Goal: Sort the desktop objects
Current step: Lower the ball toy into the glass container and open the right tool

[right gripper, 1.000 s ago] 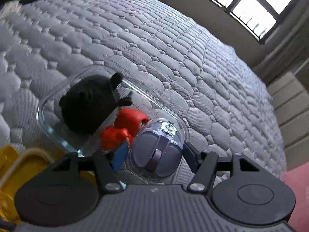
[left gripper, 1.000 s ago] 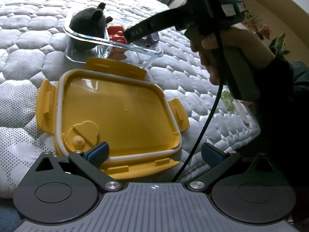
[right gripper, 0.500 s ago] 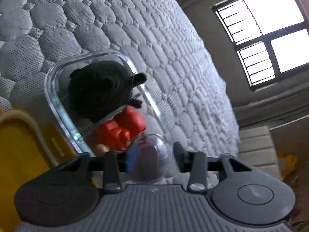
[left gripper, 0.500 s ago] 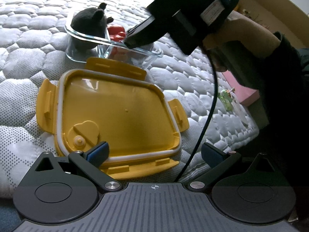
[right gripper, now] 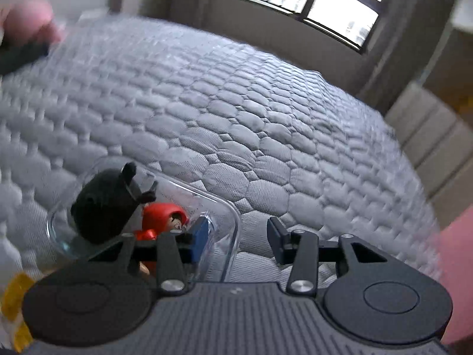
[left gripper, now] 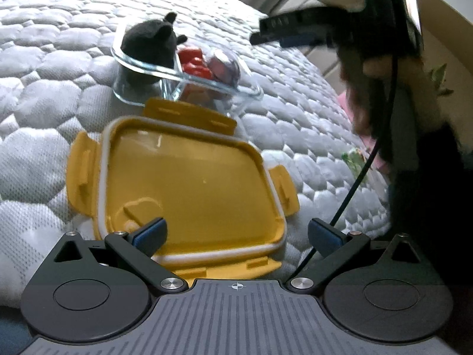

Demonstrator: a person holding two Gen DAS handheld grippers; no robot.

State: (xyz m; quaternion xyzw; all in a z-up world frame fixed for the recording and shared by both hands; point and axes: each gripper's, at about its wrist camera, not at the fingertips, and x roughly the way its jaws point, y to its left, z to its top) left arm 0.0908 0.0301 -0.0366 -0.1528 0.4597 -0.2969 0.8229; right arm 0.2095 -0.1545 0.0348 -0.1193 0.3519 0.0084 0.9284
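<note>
Our right gripper (right gripper: 235,242) has its fingers spread apart with nothing between them; the blue left pad sits over the near rim of the glass container (right gripper: 227,207), the right pad over bare mattress. Our left gripper (left gripper: 236,233) is also wide open and holds nothing, its fingers hanging just above the near edge of the yellow lid (left gripper: 189,183).

We judge the sorting nearly done: three small things already lie in the clear glass container (left gripper: 139,65), which rests on the bed's quilted mattress (left gripper: 44,68). They are a fuzzy black plush toy (left gripper: 147,41), a glossy red figurine (left gripper: 195,62) with a painted face, and a round transparent capsule (left gripper: 224,66) with something purplish inside; it is too blurred for us to say what. What seems left is the lid, which lies just in front of the container, inner side up as far as we can tell, unfastened.

The container is thick, smooth glass with rounded corners. The lid is hard plastic, rectangular, with a pale seal around its edge and four hinged clip flaps. The mattress is soft grey-white fabric stitched in puffy hexagons.
</note>
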